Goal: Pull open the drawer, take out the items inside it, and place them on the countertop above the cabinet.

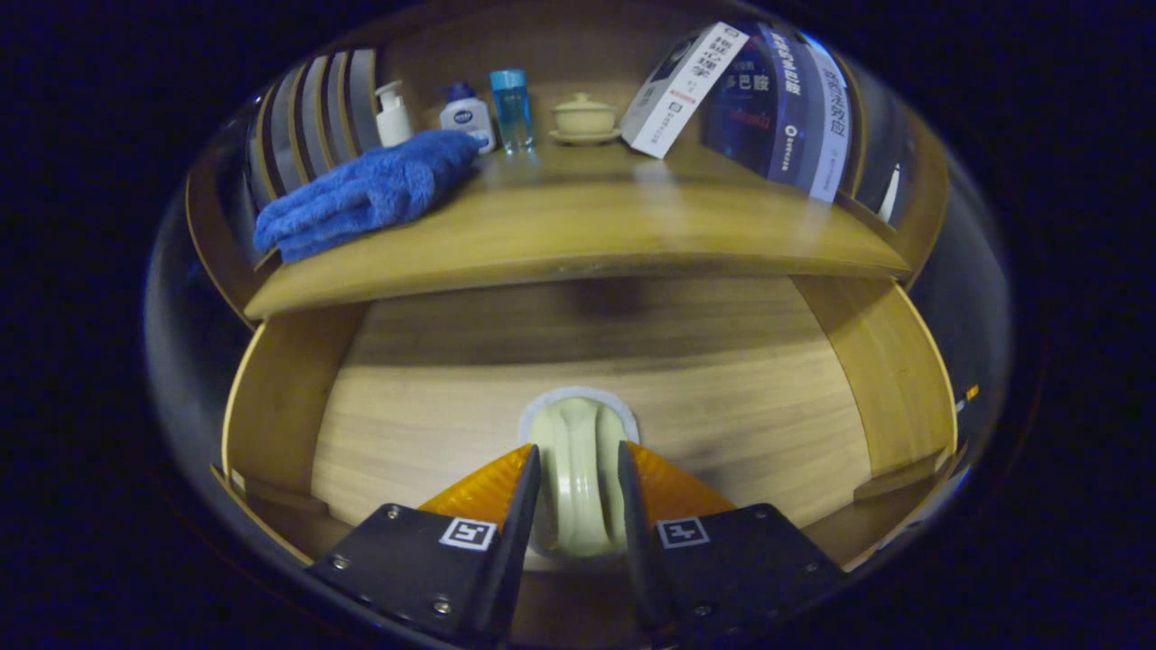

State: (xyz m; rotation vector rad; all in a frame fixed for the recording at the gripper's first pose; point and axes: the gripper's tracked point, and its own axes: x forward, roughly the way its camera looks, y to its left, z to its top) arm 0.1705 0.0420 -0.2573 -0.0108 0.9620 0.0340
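Drawer (pixel 596 424) already pulled open; step in hand is taking out the item. Gripper (pixel 578 487) sits down inside the drawer, fingers narrowed on either side of a pale green rounded object (pixel 578 451), apparently pressing both its sides. Object rests on the drawer floor near the front. Next move likely calls for lifting it straight up and carrying it onto the table (pixel 578 235), in the bare stretch beside the blue towel (pixel 370 191).

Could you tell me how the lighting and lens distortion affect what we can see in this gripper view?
Gripper view: fisheye bends the countertop edge into an arc; a shadow band darkens the drawer floor beneath it; soft glare on the countertop near the book; the tongs, shut on the pale cup, look sharp.
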